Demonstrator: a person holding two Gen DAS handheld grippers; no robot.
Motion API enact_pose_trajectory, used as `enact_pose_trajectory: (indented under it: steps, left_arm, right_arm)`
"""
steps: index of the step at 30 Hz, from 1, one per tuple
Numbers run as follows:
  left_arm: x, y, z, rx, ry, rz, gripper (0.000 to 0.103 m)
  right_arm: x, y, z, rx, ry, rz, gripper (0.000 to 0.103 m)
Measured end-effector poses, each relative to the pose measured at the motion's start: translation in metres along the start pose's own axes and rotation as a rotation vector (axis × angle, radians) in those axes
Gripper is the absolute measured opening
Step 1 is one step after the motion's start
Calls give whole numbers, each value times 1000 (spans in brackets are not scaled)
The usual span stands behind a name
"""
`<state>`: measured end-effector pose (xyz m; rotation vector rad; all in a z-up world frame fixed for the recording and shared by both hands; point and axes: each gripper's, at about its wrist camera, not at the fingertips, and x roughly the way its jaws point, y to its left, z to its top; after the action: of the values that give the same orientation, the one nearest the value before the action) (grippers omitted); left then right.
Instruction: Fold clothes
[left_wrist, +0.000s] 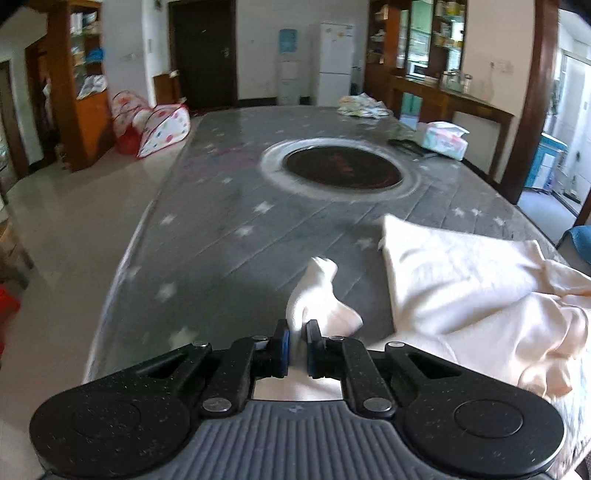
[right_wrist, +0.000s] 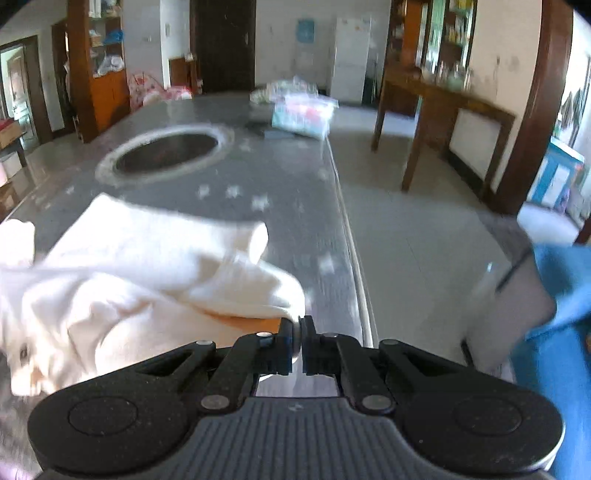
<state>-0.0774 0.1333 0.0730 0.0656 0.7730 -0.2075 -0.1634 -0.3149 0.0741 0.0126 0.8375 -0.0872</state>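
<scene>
A cream-white garment (left_wrist: 461, 280) lies bunched on the grey star-patterned table (left_wrist: 229, 221), partly folded over itself. My left gripper (left_wrist: 297, 330) is shut on a white edge of the garment that sticks up between its fingers. In the right wrist view the same garment (right_wrist: 140, 266) spreads to the left, blurred by motion. There my right gripper (right_wrist: 298, 326) is shut on the garment's right-hand edge, near the table's right rim.
A dark round inset (left_wrist: 343, 168) sits in the middle of the table. A tissue pack (left_wrist: 445, 138) and a crumpled cloth pile (left_wrist: 364, 105) lie at the far end. A blue cloth (right_wrist: 561, 295) hangs at the right, beyond the table edge. A wooden side table (right_wrist: 443, 110) stands on the floor.
</scene>
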Motion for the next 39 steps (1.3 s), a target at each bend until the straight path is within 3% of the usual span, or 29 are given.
enact_pose_trajectory:
  steps: [1,3,5,8,12,14,18,24,32,39]
  left_arm:
    - [-4,5,-6,-7,7,5,10]
    - [-9,12,-16,-5,33,27,10]
    - [-11,18,-24,2,60,17,12]
    - [-16,23,-32,7,84,27,18]
    - [-31,31,-31,17,54,50,45]
    - [-38,34,-27,15,28,66,50]
    - [-39,26,-14,30,1,34,50]
    - [-2,-14,8,62,15,-56,50]
    - [65,-51,35,85,69,-96,49]
    - [102,-62,45,115,115,-106,46]
  right_arm:
    - [-2,-3,-6,14,19,2,4]
    - [-6,-7,-17,31,57,2,17]
    - [-8,-11,-22,44,74,8,22]
    - [-13,-16,-25,63,101,57,39]
    - [-27,-24,-22,54,92,100,49]
    - [-37,-26,-16,42,70,91,51]
    - [-42,-21,3,13,11,76,51]
    - [-43,-16,30,-15,-73,47,51]
    - [31,26,44,-65,39,218,42]
    - [94,53,61,-83,104,261,31]
